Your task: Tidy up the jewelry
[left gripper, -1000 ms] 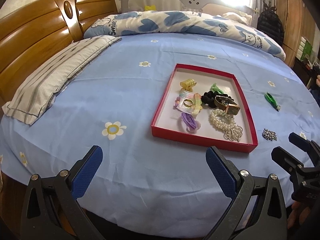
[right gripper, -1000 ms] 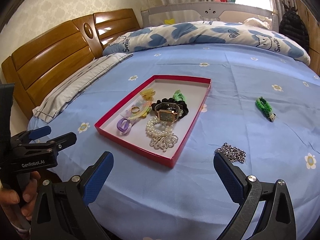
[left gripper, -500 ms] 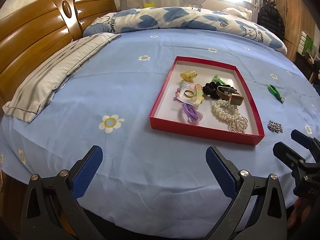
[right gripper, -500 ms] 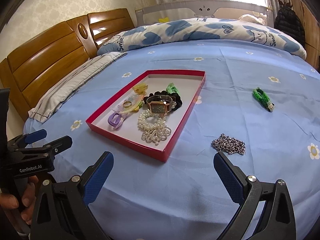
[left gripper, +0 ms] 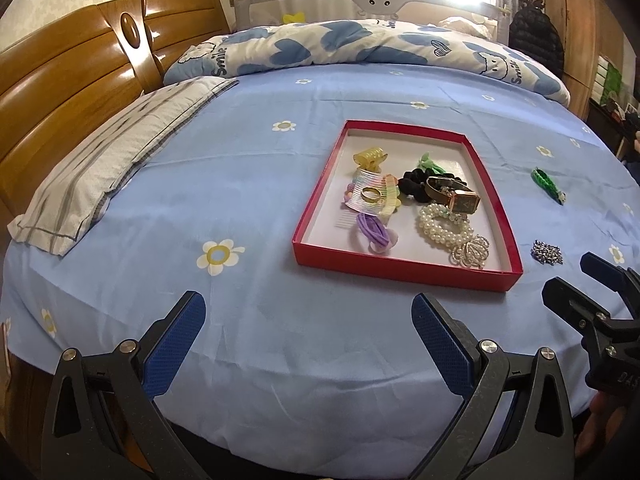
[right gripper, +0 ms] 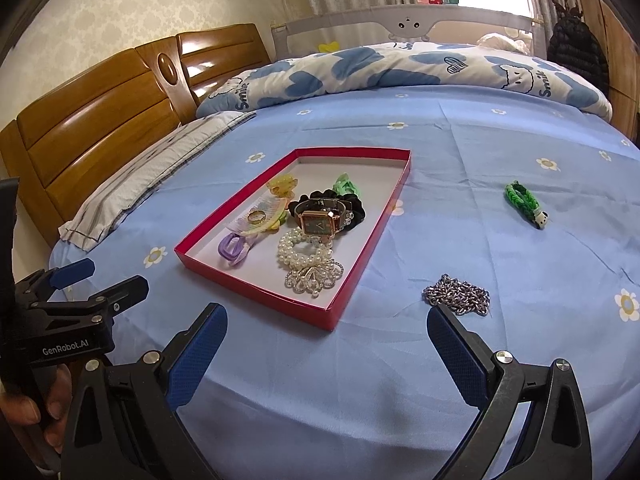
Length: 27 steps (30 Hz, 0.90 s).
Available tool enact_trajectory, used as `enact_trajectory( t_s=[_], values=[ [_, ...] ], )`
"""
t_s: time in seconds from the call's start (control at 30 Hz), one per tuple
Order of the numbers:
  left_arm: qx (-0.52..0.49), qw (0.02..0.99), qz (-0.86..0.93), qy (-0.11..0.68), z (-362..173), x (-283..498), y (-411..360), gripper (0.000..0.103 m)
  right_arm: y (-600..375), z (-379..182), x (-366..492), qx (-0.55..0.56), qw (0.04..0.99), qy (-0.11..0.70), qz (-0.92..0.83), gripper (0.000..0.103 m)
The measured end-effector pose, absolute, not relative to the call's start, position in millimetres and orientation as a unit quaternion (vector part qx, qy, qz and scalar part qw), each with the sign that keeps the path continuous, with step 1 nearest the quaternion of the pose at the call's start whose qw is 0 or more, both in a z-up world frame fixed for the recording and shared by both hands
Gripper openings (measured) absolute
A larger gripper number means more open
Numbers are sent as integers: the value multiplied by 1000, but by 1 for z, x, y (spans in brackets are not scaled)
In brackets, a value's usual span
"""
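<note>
— Are the claws holding anything?
— No. The left claw (left gripper: 308,326) and right claw (right gripper: 326,338) are spread wide, empty, over the bed (right gripper: 460,152).
— The jewelry?
— A silver chain (right gripper: 457,294) lies just past the right claw; the red tray (right gripper: 362,264) beside it holds a pearl bracelet (right gripper: 304,254) and watch (right gripper: 319,223); a green bracelet (right gripper: 524,204) lies farther off.

A blue flowered bedsheet (left gripper: 248,184) was seen spread beneath a striped pillow (left gripper: 116,160) laid near the wooden headboard (left gripper: 68,92), while a heart-patterned quilt (left gripper: 360,46) was bunched along the far edge and a black jacket (right gripper: 576,56) was hung at the right.
</note>
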<state>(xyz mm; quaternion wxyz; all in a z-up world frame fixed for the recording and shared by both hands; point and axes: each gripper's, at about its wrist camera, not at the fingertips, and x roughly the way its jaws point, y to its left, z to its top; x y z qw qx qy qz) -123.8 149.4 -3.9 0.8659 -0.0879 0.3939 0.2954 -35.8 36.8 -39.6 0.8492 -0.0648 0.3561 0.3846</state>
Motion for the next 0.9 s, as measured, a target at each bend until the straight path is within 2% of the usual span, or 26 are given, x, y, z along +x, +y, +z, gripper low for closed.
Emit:
enact_trajectory(
  t_s=[0.9],
  values=[
    [-88,867,296,392,-3,-125,147,103,38,-37,-37,-66,849,353,388,101]
  ],
)
